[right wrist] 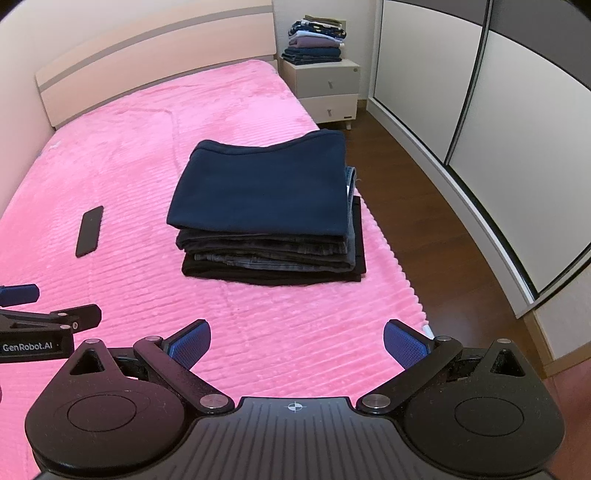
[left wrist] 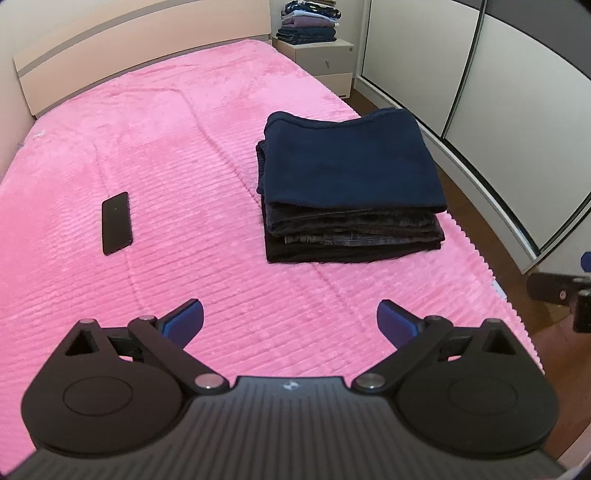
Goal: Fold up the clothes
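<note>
A stack of folded dark clothes (left wrist: 351,192) (right wrist: 269,214) rests on the pink bedspread (left wrist: 166,147) (right wrist: 129,155), close to the bed's right edge. Its top piece is a navy garment (left wrist: 351,162) (right wrist: 262,184), with jeans and a black piece below. My left gripper (left wrist: 290,321) hovers open over the bedspread, short of the stack, nothing between its blue pads. My right gripper (right wrist: 297,341) is open too, empty, in front of the stack. Part of the left gripper (right wrist: 44,325) shows at the left edge of the right wrist view.
A black phone (left wrist: 117,222) (right wrist: 89,231) lies on the bedspread left of the stack. A bedside cabinet (left wrist: 325,59) (right wrist: 325,88) carries another pile of folded clothes (left wrist: 310,22) (right wrist: 317,40). Wardrobe sliding doors (left wrist: 461,66) (right wrist: 480,110) and wooden floor (right wrist: 424,206) run along the right.
</note>
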Tool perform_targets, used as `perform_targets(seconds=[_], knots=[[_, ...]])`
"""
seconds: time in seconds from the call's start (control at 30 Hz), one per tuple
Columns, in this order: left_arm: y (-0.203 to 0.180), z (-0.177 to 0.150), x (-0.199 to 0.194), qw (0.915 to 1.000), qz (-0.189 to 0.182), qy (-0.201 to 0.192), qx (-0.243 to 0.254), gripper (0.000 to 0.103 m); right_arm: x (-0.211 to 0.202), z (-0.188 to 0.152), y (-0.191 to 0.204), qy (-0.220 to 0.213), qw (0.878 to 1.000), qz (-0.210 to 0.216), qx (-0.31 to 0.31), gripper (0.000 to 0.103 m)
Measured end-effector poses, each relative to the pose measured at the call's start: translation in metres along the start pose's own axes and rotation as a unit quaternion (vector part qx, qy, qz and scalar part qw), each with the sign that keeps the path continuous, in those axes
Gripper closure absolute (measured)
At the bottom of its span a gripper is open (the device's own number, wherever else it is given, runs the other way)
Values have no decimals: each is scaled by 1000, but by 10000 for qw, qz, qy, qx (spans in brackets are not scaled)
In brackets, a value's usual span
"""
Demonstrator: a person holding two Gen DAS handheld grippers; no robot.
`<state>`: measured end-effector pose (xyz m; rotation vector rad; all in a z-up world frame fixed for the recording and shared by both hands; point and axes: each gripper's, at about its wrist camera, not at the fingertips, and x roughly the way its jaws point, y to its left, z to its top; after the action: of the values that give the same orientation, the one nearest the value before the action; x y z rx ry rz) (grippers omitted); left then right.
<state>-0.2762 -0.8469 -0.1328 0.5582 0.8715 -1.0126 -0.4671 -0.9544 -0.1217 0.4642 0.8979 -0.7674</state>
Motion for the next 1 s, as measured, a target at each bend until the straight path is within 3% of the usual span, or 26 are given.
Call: perform_targets(seconds=[1.0], knots=[[-3,3,-1,10000,-19,-19,92,4,3,4,6,-3,10000,39,8,1]])
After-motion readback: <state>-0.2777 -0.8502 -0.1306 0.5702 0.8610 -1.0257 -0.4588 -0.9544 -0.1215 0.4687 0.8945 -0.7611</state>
